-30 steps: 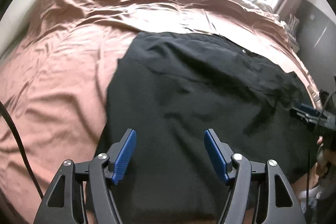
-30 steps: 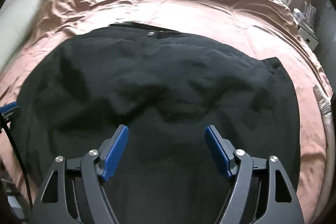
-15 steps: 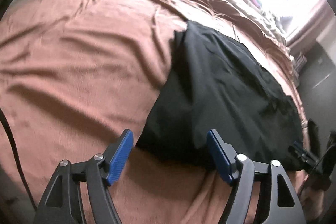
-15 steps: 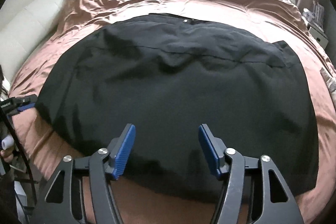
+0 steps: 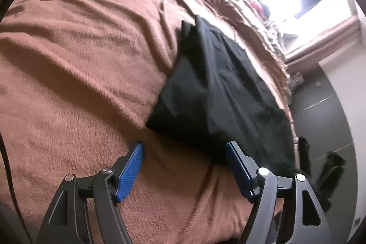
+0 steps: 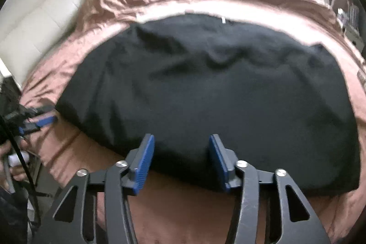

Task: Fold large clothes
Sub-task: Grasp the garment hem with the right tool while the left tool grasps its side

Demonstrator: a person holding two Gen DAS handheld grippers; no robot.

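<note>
Legible text/labels/brands/nos./signs: none in either view.

- Black garment (image 6: 205, 95), ahead of right fingers: no print or tag readable; small pale fleck at far edge, too blurred to tell what it is.
- Brown bedspread (image 5: 80, 72), ahead and left of left fingers: plain, no markings.
- Blue pads (image 6: 144, 161): ribbed surface only, no lettering.
- Items far beyond fingers, right edge of right view: blurred, nothing readable.
</note>
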